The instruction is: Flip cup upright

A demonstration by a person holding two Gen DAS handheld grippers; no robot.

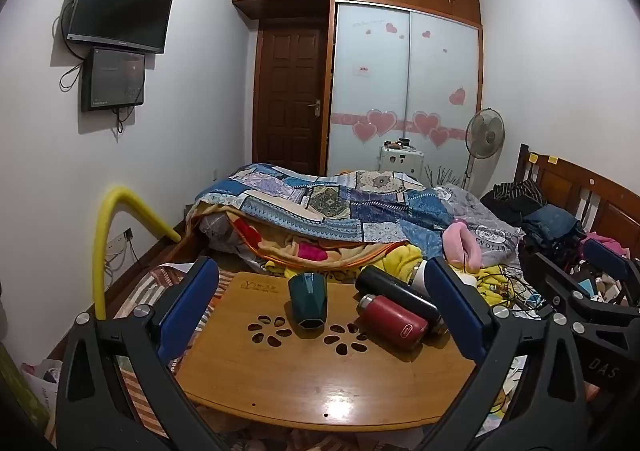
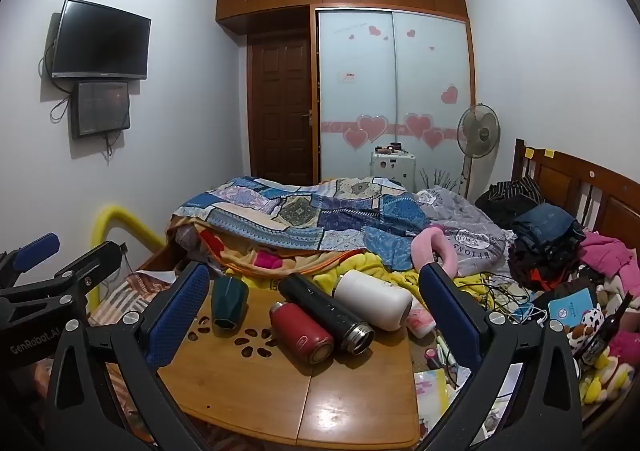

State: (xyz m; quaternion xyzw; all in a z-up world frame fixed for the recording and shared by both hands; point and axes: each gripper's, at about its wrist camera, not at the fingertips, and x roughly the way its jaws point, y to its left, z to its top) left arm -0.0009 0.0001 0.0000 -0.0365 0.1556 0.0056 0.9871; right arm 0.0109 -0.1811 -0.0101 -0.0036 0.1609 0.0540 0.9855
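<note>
Green cup (image 1: 307, 301) upside-down on wooden tray (image 1: 320, 383)

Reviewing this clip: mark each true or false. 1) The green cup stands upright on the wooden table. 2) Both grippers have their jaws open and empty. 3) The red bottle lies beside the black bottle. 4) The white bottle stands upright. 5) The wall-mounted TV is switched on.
1) False: the green cup lies on its side on the wooden table.
2) True: the left gripper and the right gripper are both wide open and hold nothing.
3) True: the red bottle lies against the black bottle.
4) False: the white bottle lies on its side.
5) False: the TV screen is dark.
</note>
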